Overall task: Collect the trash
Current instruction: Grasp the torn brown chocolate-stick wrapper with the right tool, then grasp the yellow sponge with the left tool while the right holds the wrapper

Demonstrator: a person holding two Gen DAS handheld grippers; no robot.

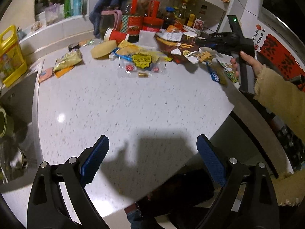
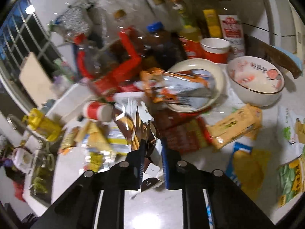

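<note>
Snack wrappers and torn packets [image 1: 141, 59] litter the back of the white speckled counter [image 1: 124, 105]. My left gripper [image 1: 152, 141] hangs open over bare counter, well short of the litter, with nothing between its blue pads. At the right end of the pile, a hand in a tan sleeve holds my right gripper [image 1: 200, 43]. In the right wrist view, the right gripper [image 2: 153, 141] has its jaws narrow, pinched on the edge of a brown snack wrapper [image 2: 133, 127]. A red paper cup [image 2: 97, 111] lies on its side just left of that wrapper.
A sink [image 1: 17, 99] and a yellow oil jug [image 1: 9, 57] are at the left. Sauce bottles [image 1: 152, 15] crowd the back wall. A cream bowl [image 2: 219, 76] holding a packet and a patterned bowl [image 2: 255, 80] stand beyond the wrapper. The counter edge runs diagonally at the front right.
</note>
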